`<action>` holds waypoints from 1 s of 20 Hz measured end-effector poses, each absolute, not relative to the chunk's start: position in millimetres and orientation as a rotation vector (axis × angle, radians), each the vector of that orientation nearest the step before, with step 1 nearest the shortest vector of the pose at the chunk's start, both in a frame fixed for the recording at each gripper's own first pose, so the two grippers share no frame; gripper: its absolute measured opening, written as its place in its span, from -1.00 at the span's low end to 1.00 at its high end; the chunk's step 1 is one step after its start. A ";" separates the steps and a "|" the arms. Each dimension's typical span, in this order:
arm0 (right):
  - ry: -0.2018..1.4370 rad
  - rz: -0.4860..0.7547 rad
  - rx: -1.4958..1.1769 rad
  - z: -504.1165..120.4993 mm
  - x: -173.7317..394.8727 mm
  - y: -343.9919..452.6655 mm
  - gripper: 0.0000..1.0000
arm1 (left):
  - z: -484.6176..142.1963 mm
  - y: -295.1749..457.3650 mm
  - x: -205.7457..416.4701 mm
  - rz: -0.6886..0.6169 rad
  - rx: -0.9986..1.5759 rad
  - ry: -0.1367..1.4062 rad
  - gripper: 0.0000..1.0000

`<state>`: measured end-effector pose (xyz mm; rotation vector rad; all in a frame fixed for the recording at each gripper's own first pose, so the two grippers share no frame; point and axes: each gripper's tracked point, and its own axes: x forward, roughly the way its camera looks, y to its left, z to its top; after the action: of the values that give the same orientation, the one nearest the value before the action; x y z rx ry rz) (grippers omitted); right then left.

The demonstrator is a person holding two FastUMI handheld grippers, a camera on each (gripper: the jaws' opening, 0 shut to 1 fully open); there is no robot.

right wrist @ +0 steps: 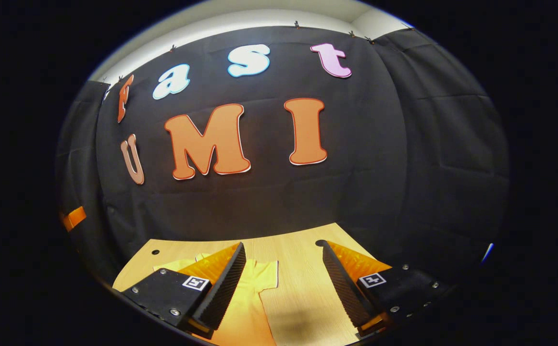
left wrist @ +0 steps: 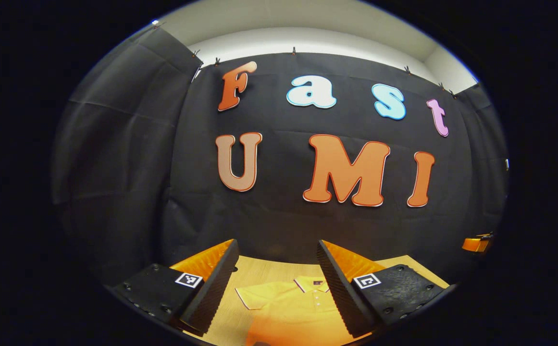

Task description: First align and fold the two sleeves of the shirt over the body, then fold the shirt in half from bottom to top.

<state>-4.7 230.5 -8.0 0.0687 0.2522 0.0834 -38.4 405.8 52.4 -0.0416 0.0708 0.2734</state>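
- A black cloth wall backs a pale wooden table, and the yellow shirt lies flat on that table, collar toward the wall
- In the left gripper view the shirt sits straight ahead and below the left gripper, between its two fingers; one short sleeve spreads out toward the left finger and the collar lies close to the right finger
- In the right gripper view the shirt lies ahead and to the left of the right gripper, partly behind its left finger; the other sleeve reaches into the gap between the fingers, with bare table under the right finger
- The cloth looks thin, soft and light, so I judge it will droop and crease from any single point of hold and may drag along the smooth wood rather than lift cleanly
- The sleeve hems look like the best places to pinch: an outer corner of each sleeve, taken low against the table, so the whole flap swings over the body together
- Neither sleeve is folded yet
- Both grippers hang above the table with jaws spread wide, holding nothing
- An orange part of some object shows far to the right of the left gripper, too small to identify
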 end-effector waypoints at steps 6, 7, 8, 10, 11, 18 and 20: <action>0.310 0.068 -0.001 -23.9 1.6 249.6 0.95 | 34.1 433.9 -12.9 0.252 -0.044 0.097 0.96; 0.316 0.063 -0.005 -24.6 3.9 250.6 0.95 | 28.1 436.4 -10.8 0.252 -0.049 0.112 0.96; 0.326 0.060 -0.008 -26.8 8.2 252.5 0.95 | 24.8 438.5 -9.1 0.252 -0.053 0.120 0.96; 0.366 0.067 0.002 -34.2 20.8 258.6 0.94 | 20.7 439.8 -7.6 0.243 -0.056 0.128 0.96; 0.398 0.067 0.020 -38.0 29.5 261.5 0.95 | 17.3 442.8 -5.7 0.245 -0.046 0.136 0.96; 0.657 0.148 0.025 -89.1 112.1 297.5 0.94 | -1.7 473.8 2.8 0.288 -0.055 0.166 0.96; 0.740 0.159 0.029 -115.1 130.8 303.7 0.94 | -8.9 480.0 5.2 0.300 -0.063 0.179 0.96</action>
<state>130.8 303.7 -115.1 0.0295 0.7401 0.1590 5.2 480.0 -8.9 -0.0632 0.1794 0.2998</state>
